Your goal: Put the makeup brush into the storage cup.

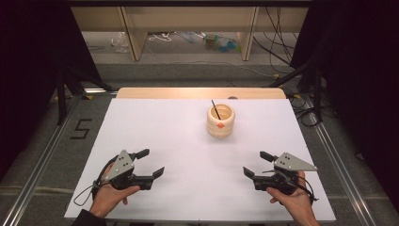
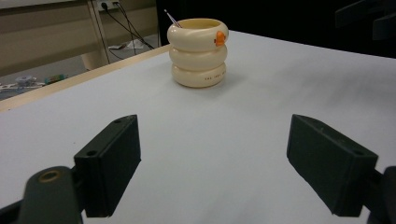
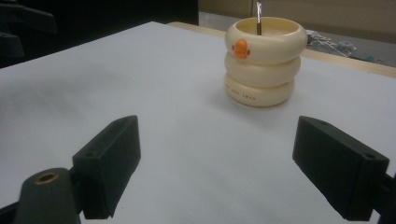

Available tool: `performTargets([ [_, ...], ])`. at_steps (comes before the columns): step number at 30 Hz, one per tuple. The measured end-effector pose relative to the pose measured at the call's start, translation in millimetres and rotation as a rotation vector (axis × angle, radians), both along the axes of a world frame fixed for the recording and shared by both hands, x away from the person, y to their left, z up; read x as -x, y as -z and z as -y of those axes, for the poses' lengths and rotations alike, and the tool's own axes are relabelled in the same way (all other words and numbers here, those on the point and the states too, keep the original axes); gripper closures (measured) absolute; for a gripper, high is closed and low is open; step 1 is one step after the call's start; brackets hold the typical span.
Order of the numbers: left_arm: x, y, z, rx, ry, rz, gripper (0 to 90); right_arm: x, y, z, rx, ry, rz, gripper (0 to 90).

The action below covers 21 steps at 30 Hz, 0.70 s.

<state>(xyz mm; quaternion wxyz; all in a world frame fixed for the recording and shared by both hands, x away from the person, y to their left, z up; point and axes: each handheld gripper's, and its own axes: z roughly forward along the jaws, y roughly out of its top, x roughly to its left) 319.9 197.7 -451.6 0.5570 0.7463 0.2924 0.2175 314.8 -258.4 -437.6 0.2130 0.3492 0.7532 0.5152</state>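
High view: both tools spread, holding nothing.
Your right tool (image 1: 253, 164) sits nearer the cream ringed plastic pot (image 1: 220, 121) ahead, thin black stick (image 1: 216, 109) leaning inside; left tool (image 1: 151, 162) farther.

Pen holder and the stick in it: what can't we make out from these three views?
- Cream ringed holder: its inside and floor are hidden by its own wall in both gripper views; too small in the high view.
- Thin dark stick: lower end hidden inside the holder; top cut off by the frame edge in the right gripper view.
- Small print on the bottom ring: too small and blurred to read.
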Motion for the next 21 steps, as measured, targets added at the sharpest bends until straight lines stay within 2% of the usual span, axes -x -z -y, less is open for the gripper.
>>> performTargets([
  [9,0.0,0.4,0.6,0.004,0.002,-0.009,16.8,-0.7,1.2,0.6,-0.006,0.008,0.009,15.9],
  [21,-1.0,0.5,0.8,0.002,0.008,0.001,16.8,-0.8,1.7,0.0,0.000,0.001,0.007,16.0],
])
